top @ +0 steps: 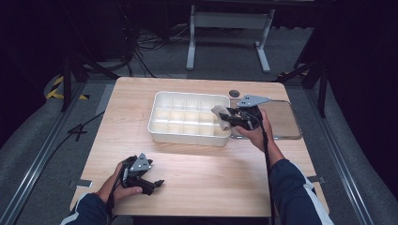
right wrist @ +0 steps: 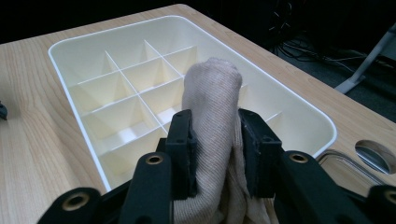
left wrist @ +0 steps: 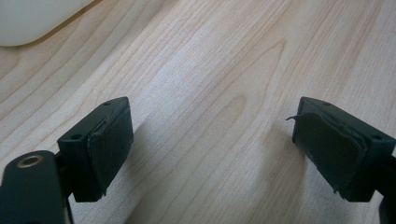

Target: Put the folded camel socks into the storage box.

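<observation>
A light wooden tabletop [top: 197, 164] with visible grain is seen in a dark room; grey carpeted floor [top: 28, 145], black cables [top: 150, 42] and the white legs of a frame [top: 191, 42] are seen beyond its far edge. A white divided tray [top: 162, 133] is placed toward the far edge, near the middle, its compartments set in a grid. Just beside the tray, toward the right edge, a clear flat tray [top: 293, 126] is laid on the wood, and a small round dark fitting [top: 234, 93] is set into the tabletop near the far edge.

The right claw [top: 225, 118] is held over the right end of the divided tray, its jaws clamped on a rolled beige cloth [right wrist: 212, 107], which is kept upright between them above the compartments. The left claw [top: 157, 183] is rested near the near left corner, jaws spread apart over bare wood, nothing held between them.
</observation>
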A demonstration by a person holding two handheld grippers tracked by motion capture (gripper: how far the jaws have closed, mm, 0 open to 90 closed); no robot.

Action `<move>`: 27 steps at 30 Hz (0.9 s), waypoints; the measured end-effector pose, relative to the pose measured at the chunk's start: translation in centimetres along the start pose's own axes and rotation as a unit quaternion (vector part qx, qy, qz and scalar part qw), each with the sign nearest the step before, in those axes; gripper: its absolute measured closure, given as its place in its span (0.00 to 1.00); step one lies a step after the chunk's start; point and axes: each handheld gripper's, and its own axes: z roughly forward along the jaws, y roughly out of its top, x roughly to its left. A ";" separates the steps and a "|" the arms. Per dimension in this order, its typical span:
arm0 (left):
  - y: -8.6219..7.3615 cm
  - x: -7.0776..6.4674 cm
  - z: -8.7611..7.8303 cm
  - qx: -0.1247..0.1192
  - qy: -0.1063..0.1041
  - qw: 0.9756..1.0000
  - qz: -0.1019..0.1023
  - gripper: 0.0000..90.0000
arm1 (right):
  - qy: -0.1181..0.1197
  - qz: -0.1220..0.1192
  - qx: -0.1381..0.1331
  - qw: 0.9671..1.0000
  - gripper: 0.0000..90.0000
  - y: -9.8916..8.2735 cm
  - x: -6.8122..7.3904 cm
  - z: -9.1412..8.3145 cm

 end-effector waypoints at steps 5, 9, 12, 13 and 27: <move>0.0 -0.1 0.0 0.001 0.003 1.000 -0.001 0.14 | -0.001 -0.003 0.007 1.000 0.75 0.0 0.2 0.9; 0.0 -0.1 0.0 0.001 0.004 1.000 -0.001 0.14 | -0.001 -0.003 0.014 1.000 0.75 -0.2 0.3 1.8; 0.0 -0.1 0.0 0.000 0.005 1.000 -0.003 0.14 | -0.003 -0.006 0.023 1.000 0.75 -0.5 0.3 2.4; 0.0 -0.1 -0.1 0.000 0.005 1.000 -0.003 0.14 | -0.005 -0.006 0.027 1.000 0.75 -0.6 0.3 2.6; 0.0 -0.1 -0.1 0.000 0.005 1.000 -0.003 0.14 | -0.002 -0.024 0.060 0.998 0.73 -2.0 0.8 4.5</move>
